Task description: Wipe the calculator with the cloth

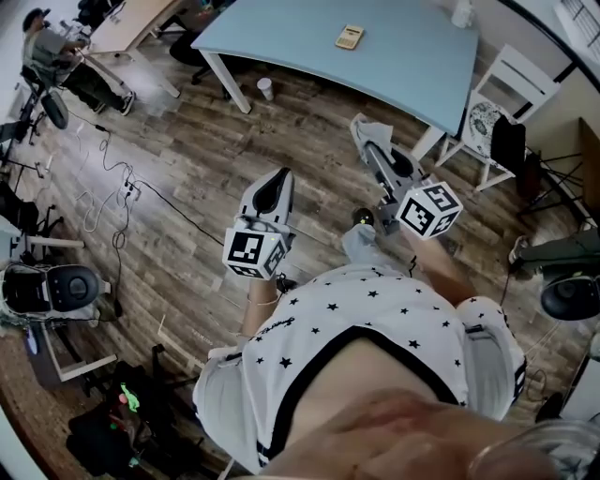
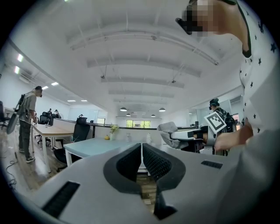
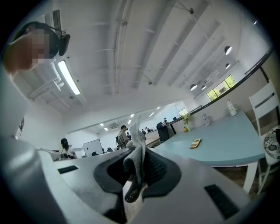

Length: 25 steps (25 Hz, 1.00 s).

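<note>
A small tan calculator (image 1: 350, 37) lies on the pale blue table (image 1: 281, 37) far ahead of me; the right gripper view also shows the calculator (image 3: 195, 143) on the table top. My right gripper (image 1: 364, 129) is shut on a grey-white cloth (image 1: 375, 130), and that cloth (image 3: 137, 162) sticks up between the jaws in its own view. My left gripper (image 1: 277, 184) is held over the wooden floor, shut with nothing between its jaws (image 2: 141, 158). Both grippers are well short of the table.
A white cup (image 1: 266, 88) stands on the floor by a table leg. White chairs (image 1: 506, 89) stand at the table's right end, a bottle (image 1: 461, 13) on its far corner. Cables (image 1: 112, 187) run across the floor at left. A person (image 1: 47, 47) is at a far desk.
</note>
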Available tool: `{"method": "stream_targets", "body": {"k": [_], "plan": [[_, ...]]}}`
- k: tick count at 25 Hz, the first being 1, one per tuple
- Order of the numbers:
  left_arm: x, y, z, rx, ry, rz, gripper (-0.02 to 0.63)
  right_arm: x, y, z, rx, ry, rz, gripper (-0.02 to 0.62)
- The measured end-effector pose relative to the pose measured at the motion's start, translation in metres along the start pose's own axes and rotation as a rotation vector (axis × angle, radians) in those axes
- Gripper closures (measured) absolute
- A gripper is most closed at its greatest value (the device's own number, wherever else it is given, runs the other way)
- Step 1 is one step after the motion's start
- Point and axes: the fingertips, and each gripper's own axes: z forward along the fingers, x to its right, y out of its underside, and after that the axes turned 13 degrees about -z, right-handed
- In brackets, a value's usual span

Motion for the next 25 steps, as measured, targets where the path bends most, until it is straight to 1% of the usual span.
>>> {"method": "stream_targets", "body": {"k": [3, 10, 17, 25], "plan": [[-0.007, -0.005, 0.017, -0.005, -0.007, 0.004, 0.571, 0.013, 0.001, 0.013, -0.017, -0.009, 0.002, 0.552], [-0.027, -0.001, 0.057, -0.03, -0.03, -0.007, 0.571, 0.048, 0.012, 0.041, -0.036, -0.015, 0.037, 0.551], [-0.045, -0.004, 0.095, -0.03, -0.034, -0.003, 0.571, 0.08, 0.017, 0.068, -0.04, -0.012, 0.051, 0.551], [-0.066, -0.016, 0.131, -0.029, -0.061, -0.005, 0.571, 0.111, 0.011, 0.098, -0.049, -0.022, 0.061, 0.551]]}}
